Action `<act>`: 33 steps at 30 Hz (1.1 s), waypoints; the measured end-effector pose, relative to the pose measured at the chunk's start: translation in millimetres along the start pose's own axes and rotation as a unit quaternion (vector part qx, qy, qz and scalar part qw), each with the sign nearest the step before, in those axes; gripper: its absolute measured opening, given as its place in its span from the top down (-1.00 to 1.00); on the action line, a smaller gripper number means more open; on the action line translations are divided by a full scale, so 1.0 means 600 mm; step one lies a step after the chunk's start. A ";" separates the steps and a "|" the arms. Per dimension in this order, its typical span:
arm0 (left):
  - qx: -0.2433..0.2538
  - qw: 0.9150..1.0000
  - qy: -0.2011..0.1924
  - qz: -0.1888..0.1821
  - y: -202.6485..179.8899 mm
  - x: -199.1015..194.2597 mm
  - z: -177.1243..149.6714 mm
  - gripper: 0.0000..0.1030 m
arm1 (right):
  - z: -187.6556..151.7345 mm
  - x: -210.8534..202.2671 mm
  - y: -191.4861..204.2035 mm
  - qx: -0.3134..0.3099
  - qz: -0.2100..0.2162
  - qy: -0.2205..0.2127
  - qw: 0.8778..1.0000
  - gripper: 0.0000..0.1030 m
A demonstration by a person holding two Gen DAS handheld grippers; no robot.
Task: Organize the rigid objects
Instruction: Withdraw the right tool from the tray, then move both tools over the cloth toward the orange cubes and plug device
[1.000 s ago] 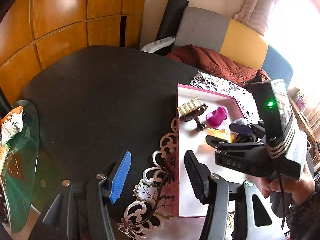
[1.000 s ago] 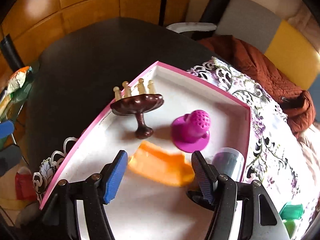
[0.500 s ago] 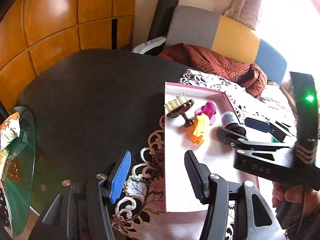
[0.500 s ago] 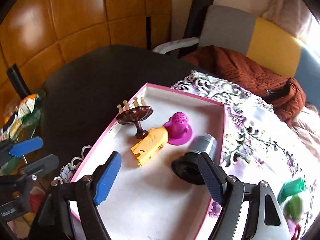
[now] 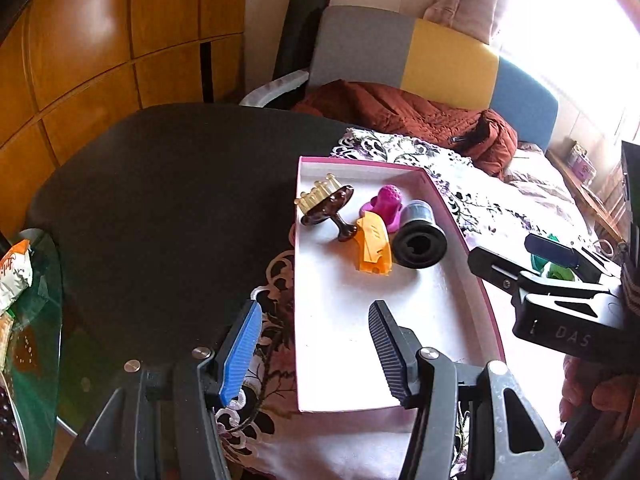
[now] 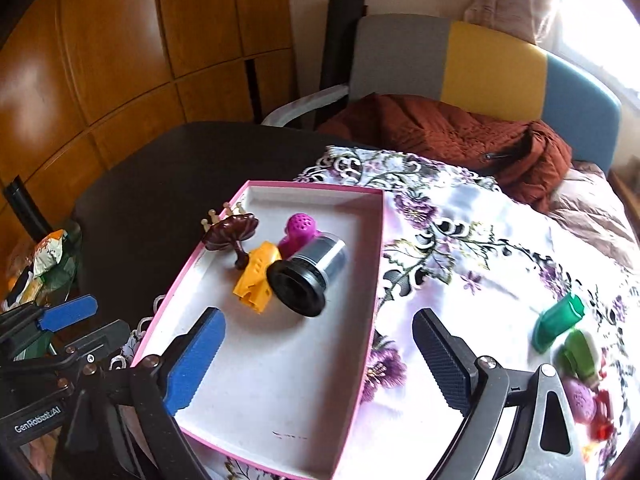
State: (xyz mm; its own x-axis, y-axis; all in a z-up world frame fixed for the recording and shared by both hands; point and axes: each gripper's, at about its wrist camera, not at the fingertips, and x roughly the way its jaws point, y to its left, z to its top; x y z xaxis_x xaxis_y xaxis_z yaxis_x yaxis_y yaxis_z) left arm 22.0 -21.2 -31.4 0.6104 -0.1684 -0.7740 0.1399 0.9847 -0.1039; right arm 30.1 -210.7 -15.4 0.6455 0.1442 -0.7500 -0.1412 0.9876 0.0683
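From the left wrist camera, the left hand-held gripper [image 5: 314,346] hangs with its blue and black pads spread partway and nothing between them, above the near end of a shallow white tray with a pink rim [image 5: 486,296]. The tray sits on a floral lace-edged cloth [image 5: 472,196] that covers part of a dark round table [image 5: 160,200]. At the tray's far end four things lie close together: a dark brown pedestal dish [image 5: 328,210] with pale pegs along its edge, a magenta perforated plastic piece [image 5: 386,202], an orange plastic wedge [image 5: 372,248] and a grey cylinder with a wide black flange [image 5: 418,236]. The wedge touches the cylinder's flange. To the right, the right hand-held gripper [image 5: 532,256] is held over the cloth, outside the tray, with fingers of a hand [image 5: 588,396] on its grip.

From the right wrist camera, the right hand-held gripper [image 6: 320,352] has its jaws opening wide, and they pinch nothing; the blue pad hangs over the tray floor and the black pad over the cloth, with the tray's rim [image 6: 376,280] running between them. The same four things lie clustered in the tray's far half. On the cloth to the right, well apart from the tray, lie a dark green plastic piece [image 6: 558,322], a lighter green piece [image 6: 580,354] and a purple and a red item that are too blurred to tell. The left hand-held gripper [image 6: 76,326] shows at the left edge.
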 end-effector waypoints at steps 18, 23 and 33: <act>0.029 0.999 0.005 -0.024 -0.043 -0.001 -0.003 -0.09 | -0.053 -0.096 -0.159 0.068 -0.088 -0.018 0.994 -0.92; 0.048 0.998 0.005 -0.027 -0.068 -0.003 -0.001 -0.09 | -0.081 -0.140 -0.244 0.105 -0.143 -0.020 0.984 -0.93; 0.103 0.993 0.003 -0.052 -0.142 -0.006 0.000 -0.09 | -0.172 -0.213 -0.434 0.255 -0.257 -0.044 0.931 -0.97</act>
State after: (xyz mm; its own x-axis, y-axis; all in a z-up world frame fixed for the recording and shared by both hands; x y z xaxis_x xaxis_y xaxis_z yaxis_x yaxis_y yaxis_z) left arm 7.9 -104.5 -19.6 0.5796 -0.2673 -0.7698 0.3584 0.9320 -0.0538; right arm -92.8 -492.8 -5.4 0.5925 -0.3727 -0.7142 0.5636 0.8252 0.0369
